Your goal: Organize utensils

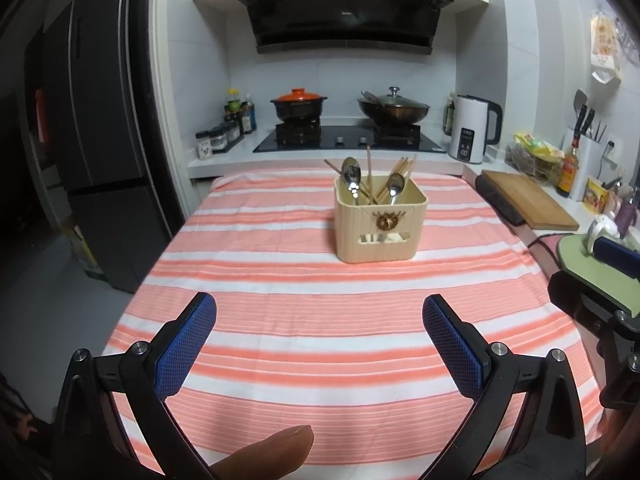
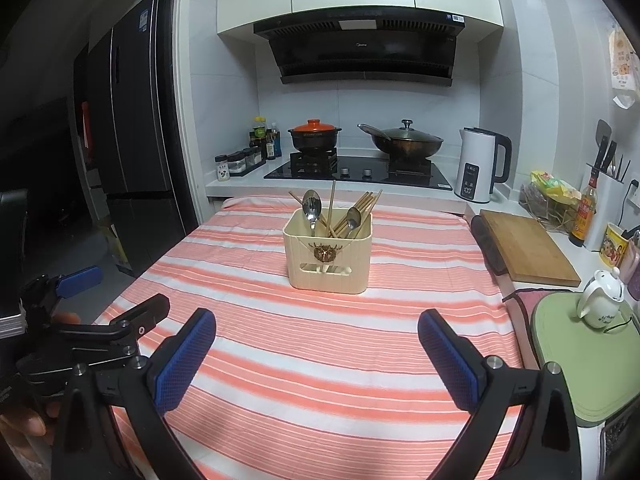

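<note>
Cream utensil holder (image 1: 380, 220) stands upright on the striped cloth (image 1: 280, 320), just above centre of the left wrist frame; in the right wrist view it sits left of centre (image 2: 328, 256), well ahead of both tools.

Contents: 2 metal spoons and a bundle of wooden chopsticks (image 1: 402, 172).
- Left spoon (image 1: 352, 178) bowl up, handle down inside the holder, long axis near vertical.
- Right spoon (image 1: 395, 188) also bowl up, leaning slightly rightward.
- 1 chopstick (image 1: 369, 168) stands almost straight up; the others fan toward the upper right, tips above the rim. 1 more slants toward the upper left behind the left spoon.

Left gripper (image 1: 319, 320): jaws spread wide, nothing between the blue pads, hanging over bare cloth in the lower half of the frame. A fingertip (image 1: 272, 448) shows at the bottom edge (person's hand on the tool).

Right gripper (image 2: 317, 336): jaws likewise released and empty, over the cloth in the lower part of its frame. The left tool is partly visible at the lower left of that view.

Wooden cutting board (image 2: 524, 244) lies at the right, off the cloth.
</note>
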{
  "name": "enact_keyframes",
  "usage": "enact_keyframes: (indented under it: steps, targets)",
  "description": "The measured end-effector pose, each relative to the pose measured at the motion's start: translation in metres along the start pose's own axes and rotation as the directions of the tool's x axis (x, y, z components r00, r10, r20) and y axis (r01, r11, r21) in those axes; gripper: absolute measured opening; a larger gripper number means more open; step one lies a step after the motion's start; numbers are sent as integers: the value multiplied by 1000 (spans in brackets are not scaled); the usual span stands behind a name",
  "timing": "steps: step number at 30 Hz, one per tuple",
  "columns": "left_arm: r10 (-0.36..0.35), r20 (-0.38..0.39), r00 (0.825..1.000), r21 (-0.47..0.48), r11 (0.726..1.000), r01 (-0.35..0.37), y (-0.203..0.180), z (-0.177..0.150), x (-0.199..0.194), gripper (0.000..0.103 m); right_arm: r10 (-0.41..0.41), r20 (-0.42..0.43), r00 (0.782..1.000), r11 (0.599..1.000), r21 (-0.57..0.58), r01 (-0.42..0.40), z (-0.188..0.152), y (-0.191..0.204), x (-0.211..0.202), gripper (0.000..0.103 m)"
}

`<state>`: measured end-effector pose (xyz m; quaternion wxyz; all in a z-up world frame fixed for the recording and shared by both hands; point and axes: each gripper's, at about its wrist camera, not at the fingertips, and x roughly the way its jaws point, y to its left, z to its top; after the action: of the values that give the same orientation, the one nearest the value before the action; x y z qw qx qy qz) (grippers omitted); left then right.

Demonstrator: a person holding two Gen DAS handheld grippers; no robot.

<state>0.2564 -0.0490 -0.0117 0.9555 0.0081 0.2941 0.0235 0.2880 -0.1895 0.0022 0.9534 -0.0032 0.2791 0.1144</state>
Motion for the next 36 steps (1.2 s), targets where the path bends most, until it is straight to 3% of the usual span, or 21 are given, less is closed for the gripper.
enact_keyframes:
  steps: [36]
  targets:
    - [0, 10, 1000, -13, 1000, 0, 3, 5, -8, 103, 6, 6, 1000, 1000, -19, -6, 1, 1, -3, 103]
